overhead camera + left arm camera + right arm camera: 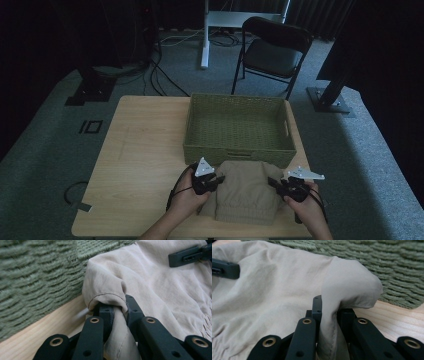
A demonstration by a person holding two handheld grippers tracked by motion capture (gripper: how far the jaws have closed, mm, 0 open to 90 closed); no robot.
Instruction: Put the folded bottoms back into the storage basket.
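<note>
A folded beige garment (pixel 246 192) lies at the table's front edge, just before a green woven basket (pixel 239 127). My left gripper (pixel 215 181) is shut on the garment's left edge; in the left gripper view the beige cloth (pixel 112 290) bunches up between the two black jaws of the left gripper (pixel 118 308). My right gripper (pixel 278 185) is shut on the right edge, where a fold of beige cloth (pixel 347 282) drapes over the jaws of the right gripper (pixel 329 308). Both pinched corners are lifted a little off the wood.
The basket (pixel 32 277) stands empty at the back of the wooden table (pixel 145 150), close behind the garment. A black folding chair (pixel 272 52) and stand bases with cables sit on the grey carpet beyond the table.
</note>
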